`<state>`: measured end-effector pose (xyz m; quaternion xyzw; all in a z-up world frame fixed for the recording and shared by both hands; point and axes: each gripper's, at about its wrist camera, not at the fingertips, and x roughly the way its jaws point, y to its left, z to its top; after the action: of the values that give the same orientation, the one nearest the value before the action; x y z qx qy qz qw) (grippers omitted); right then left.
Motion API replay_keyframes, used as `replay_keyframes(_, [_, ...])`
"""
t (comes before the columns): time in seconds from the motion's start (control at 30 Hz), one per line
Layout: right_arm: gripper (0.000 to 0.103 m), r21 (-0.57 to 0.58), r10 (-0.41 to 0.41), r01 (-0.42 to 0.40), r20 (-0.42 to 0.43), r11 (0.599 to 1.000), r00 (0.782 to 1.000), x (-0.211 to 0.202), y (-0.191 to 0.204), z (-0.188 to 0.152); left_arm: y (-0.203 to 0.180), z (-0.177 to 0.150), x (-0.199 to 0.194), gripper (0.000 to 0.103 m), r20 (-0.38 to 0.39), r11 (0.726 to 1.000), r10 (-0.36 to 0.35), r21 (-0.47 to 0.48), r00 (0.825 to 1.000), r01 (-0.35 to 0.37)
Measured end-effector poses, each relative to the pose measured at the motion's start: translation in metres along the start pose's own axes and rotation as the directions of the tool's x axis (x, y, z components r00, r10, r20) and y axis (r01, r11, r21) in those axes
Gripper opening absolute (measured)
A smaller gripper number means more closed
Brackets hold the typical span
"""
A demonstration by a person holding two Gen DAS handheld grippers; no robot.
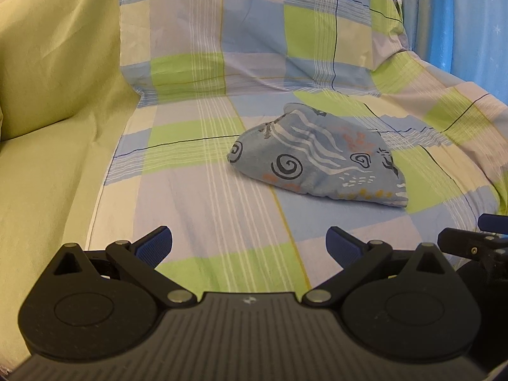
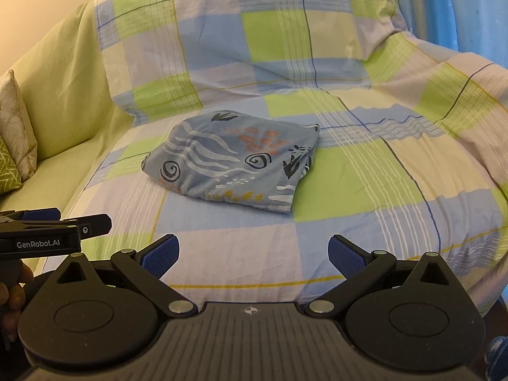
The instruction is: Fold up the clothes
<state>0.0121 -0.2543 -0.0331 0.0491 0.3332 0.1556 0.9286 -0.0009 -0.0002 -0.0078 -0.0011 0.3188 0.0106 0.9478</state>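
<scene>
A blue patterned garment (image 1: 317,162) (image 2: 235,162) lies folded into a compact bundle on the checked sheet (image 1: 222,216) (image 2: 349,184) covering the sofa seat. My left gripper (image 1: 249,244) is open, held back from the garment's near edge with nothing between its blue pads. My right gripper (image 2: 254,257) is also open and empty, some way in front of the bundle. The left gripper (image 2: 54,225) shows side-on at the left of the right wrist view, and part of the right one (image 1: 476,244) at the right edge of the left wrist view.
The checked sheet runs up over the sofa back (image 2: 254,31). A plain green cover (image 1: 47,127) lies over the left part of the sofa. Patterned cushions (image 2: 12,133) sit at the far left. A blue curtain (image 1: 460,16) hangs at the right. A hand (image 2: 12,298) holds the left gripper.
</scene>
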Motion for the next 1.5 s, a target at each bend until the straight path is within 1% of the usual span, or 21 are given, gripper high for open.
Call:
replay_keyframes(0.33, [0.103, -0.018, -0.029, 0.029, -0.030, 0.999, 0.999, 0.006, 0.004, -0.002, -0.001, 0.002, 0.002, 0.102, -0.012, 1.000, 0.003, 0.011, 1.000, -0.003])
replay_keyframes(0.53, [0.103, -0.044, -0.079, 0.075, -0.091, 0.996, 0.993, 0.017, 0.008, -0.004, -0.001, 0.004, 0.001, 0.102, -0.014, 1.000, 0.001, 0.008, 1.000, -0.001])
replay_keyframes(0.63, [0.103, -0.048, -0.089, 0.084, -0.098, 0.995, 0.991, 0.019, 0.008, -0.005, -0.002, 0.005, 0.002, 0.102, -0.018, 1.000, 0.002, 0.015, 1.000, -0.001])
replay_keyframes(1.13, [0.103, -0.051, -0.101, 0.096, -0.119, 0.994, 0.988, 0.020, 0.007, -0.003, -0.005, 0.004, 0.002, 0.102, -0.027, 0.999, 0.011, 0.039, 1.000, -0.010])
replay_keyframes(1.5, [0.103, -0.033, -0.100, 0.096, -0.151, 0.995, 0.984, 0.025, 0.004, -0.003, -0.006, 0.005, 0.002, 0.102, -0.024, 0.999, 0.011, 0.042, 1.000, -0.010])
